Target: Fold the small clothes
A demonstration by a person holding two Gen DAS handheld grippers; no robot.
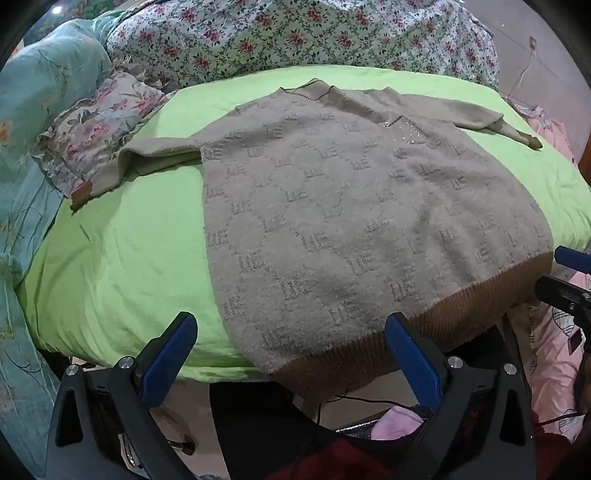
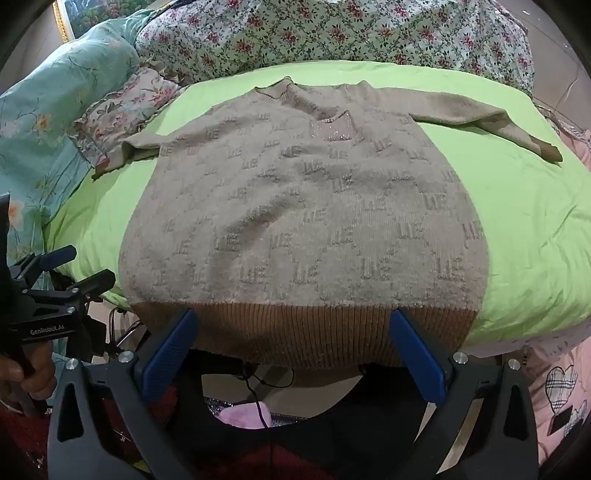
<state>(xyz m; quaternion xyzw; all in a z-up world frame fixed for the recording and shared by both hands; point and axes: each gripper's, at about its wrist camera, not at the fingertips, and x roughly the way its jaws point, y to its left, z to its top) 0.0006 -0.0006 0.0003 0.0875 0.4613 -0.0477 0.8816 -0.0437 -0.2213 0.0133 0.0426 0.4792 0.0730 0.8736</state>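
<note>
A beige knitted sweater [image 1: 354, 206] with a letter pattern and a brown ribbed hem lies flat, front up, on a lime green sheet [image 1: 122, 258], both sleeves spread out sideways. It also shows in the right wrist view [image 2: 295, 221]. My left gripper [image 1: 291, 350] is open and empty, at the near edge over the hem's left part. My right gripper [image 2: 293, 345] is open and empty, just in front of the brown hem [image 2: 303, 328]. The left gripper shows at the left edge of the right wrist view [image 2: 70, 273].
Floral quilts [image 1: 295, 33] are piled behind the sheet, and a teal floral blanket [image 1: 33, 122] lies at the left. Pink patterned bedding [image 2: 554, 387] lies at the right. Below the near edge are a dark gap, a cable [image 2: 266, 384] and a pink cloth [image 2: 247, 415].
</note>
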